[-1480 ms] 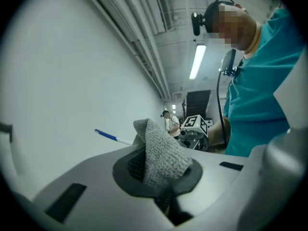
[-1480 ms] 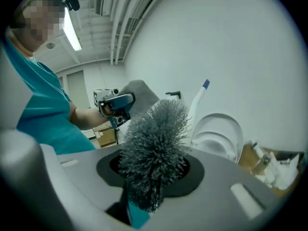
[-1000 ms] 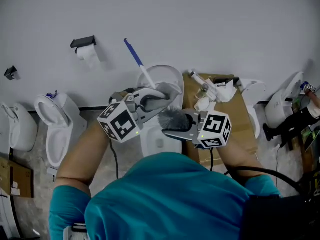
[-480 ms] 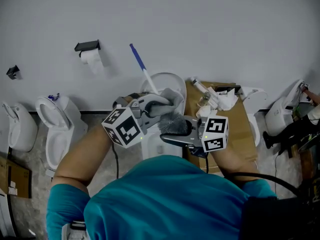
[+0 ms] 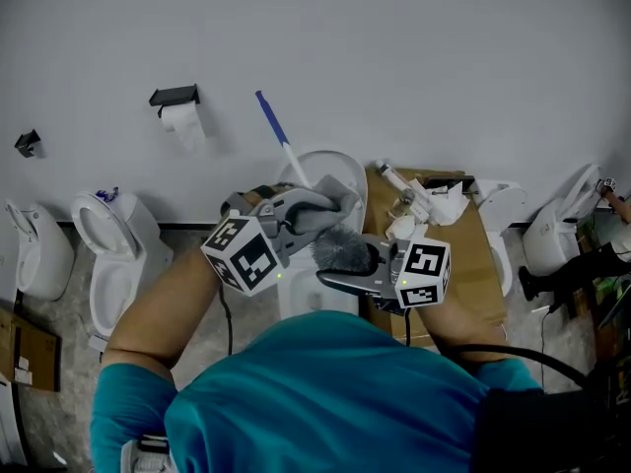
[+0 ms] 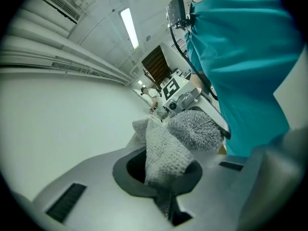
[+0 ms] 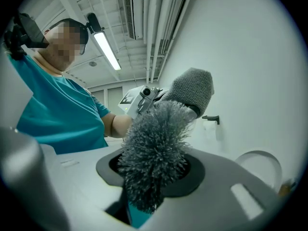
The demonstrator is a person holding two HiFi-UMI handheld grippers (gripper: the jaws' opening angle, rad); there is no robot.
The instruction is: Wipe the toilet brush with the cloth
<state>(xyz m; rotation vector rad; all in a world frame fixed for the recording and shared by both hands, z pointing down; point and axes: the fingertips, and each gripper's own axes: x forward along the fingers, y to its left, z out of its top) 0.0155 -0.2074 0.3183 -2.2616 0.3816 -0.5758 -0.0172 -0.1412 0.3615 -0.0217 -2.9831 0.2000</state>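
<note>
Head view, clock read from frame centre.
- Left gripper [image 5: 320, 208] and right gripper [image 5: 340, 269] meet at centre, above a toilet [image 5: 330, 158]. The left one sits at the right one's 11 o'clock.
- Cloth [image 5: 340, 190] is in the left jaws, lying against the toilet brush [image 5: 345, 248].
- Brush head is between the right jaws, which are closing on it. The handle runs out under the cloth toward 11 o'clock.
- Cardboard box [image 5: 473, 239] is just beside the toilet at 3 o'clock.
- Toilet-paper holder [image 5: 174, 96] is on the wall [image 5: 444, 57] at 10 o'clock, with the roll [image 5: 183, 122] under it.
- Second toilet [image 5: 113, 239] is at 9 o'clock.
</note>
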